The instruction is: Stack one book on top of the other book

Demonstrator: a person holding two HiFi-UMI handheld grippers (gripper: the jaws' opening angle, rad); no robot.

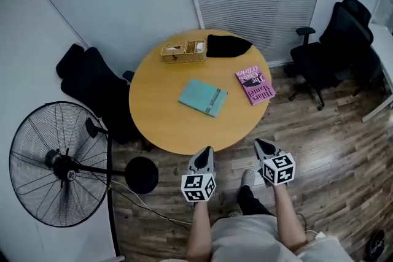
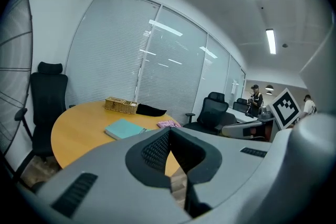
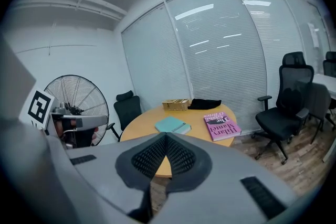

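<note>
books 2: teal book [image 1: 203, 97], pink book [image 1: 255, 85] | basket [image 1: 183, 50] 1 | cloth [image 1: 227, 46] 1 | desk [image 1: 159, 116] 1 | fan [image 1: 58, 164] 1 | chairs 2: 10 o'clock chair [image 1: 92, 86], 2 o'clock chair [image 1: 334, 46] | tools 2: left tool [image 1: 206, 151], right tool [image 1: 263, 144]

A book [image 1: 203, 97] lies mid-table [image 1: 163, 123], with the Hilary Mantel book [image 1: 255, 84] at the right edge. A basket [image 1: 184, 59] sits at the far edge, a cloth [image 1: 227, 46] to its right.
</note>
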